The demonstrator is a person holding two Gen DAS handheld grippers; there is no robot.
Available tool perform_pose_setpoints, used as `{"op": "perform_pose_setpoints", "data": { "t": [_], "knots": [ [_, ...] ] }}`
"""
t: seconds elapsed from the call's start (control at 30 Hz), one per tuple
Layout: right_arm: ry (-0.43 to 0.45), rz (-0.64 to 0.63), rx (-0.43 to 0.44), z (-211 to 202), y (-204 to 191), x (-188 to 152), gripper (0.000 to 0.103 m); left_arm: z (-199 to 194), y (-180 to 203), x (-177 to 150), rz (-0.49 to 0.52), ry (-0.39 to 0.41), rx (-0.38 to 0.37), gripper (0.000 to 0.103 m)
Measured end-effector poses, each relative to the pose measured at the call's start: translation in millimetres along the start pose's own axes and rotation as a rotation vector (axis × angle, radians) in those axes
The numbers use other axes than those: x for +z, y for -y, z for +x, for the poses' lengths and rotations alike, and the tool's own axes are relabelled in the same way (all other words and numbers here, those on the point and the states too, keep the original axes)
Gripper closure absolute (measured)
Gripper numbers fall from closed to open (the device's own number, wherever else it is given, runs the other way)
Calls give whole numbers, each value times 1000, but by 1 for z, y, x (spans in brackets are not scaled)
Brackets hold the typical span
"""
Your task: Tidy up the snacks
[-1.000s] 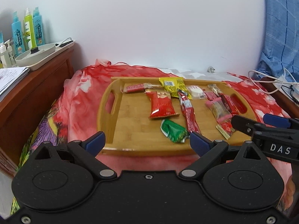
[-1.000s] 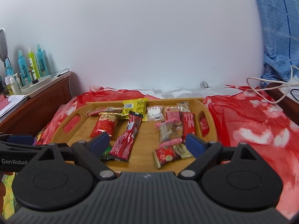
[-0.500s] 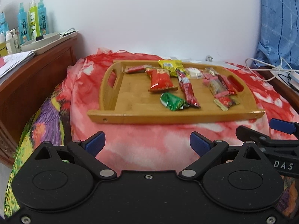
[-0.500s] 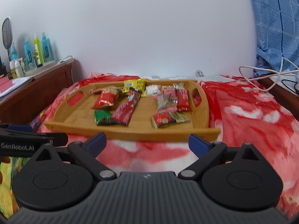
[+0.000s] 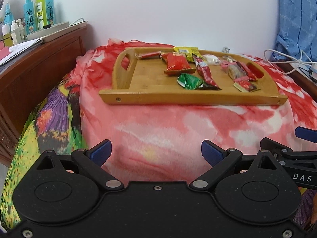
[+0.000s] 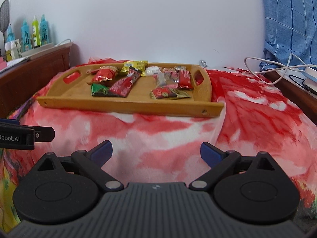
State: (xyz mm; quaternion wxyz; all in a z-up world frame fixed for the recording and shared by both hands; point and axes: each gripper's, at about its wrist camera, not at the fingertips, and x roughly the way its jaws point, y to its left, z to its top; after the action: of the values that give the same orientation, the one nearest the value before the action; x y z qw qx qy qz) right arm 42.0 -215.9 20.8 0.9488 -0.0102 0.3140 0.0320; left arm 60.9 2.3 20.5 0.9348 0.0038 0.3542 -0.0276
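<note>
Nearest in the left wrist view, the left gripper (image 5: 156, 152) has its blue-padded fingers (image 5: 100, 150) spread wide with nothing between them, only the red and white blanket (image 5: 178, 127) beneath. Just off its right finger, part of the right gripper (image 5: 285, 152) shows.

In the right wrist view the right gripper (image 6: 156, 151) has been easing its jaws apart and they stand wide, empty, over the same blanket; the left gripper (image 6: 25, 135) pokes in beside its left finger.

Beyond both sets of fingertips, well apart from them, a wooden tray (image 5: 142, 96) rests on the blanket with the snacks (image 5: 198, 71) on it. Closest to the fingers lie a green packet (image 5: 189, 81) and a small red square packet (image 5: 245, 85). Between them a long dark red bar (image 5: 206, 73) slants away. Behind the green packet sits a puffed red bag (image 5: 177, 64), and farther still a yellow packet (image 5: 185, 51) and a white wrapped sweet (image 5: 212, 59) near the tray's far rim.

Past the left finger, a wooden cabinet (image 5: 39, 67) carries bottles (image 5: 39, 11).
</note>
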Motion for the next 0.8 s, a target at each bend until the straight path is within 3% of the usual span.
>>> {"op": "perform_pose_setpoints", "data": {
  "t": [0.3, 0.8],
  "knots": [
    [-30, -11, -17, 7, -2, -10, 0, 9, -4, -10, -14, -24, 7, 6],
    [19, -36, -41, 10, -9, -19, 0, 18, -3, -12, 24, -29, -11, 0]
  ]
}}
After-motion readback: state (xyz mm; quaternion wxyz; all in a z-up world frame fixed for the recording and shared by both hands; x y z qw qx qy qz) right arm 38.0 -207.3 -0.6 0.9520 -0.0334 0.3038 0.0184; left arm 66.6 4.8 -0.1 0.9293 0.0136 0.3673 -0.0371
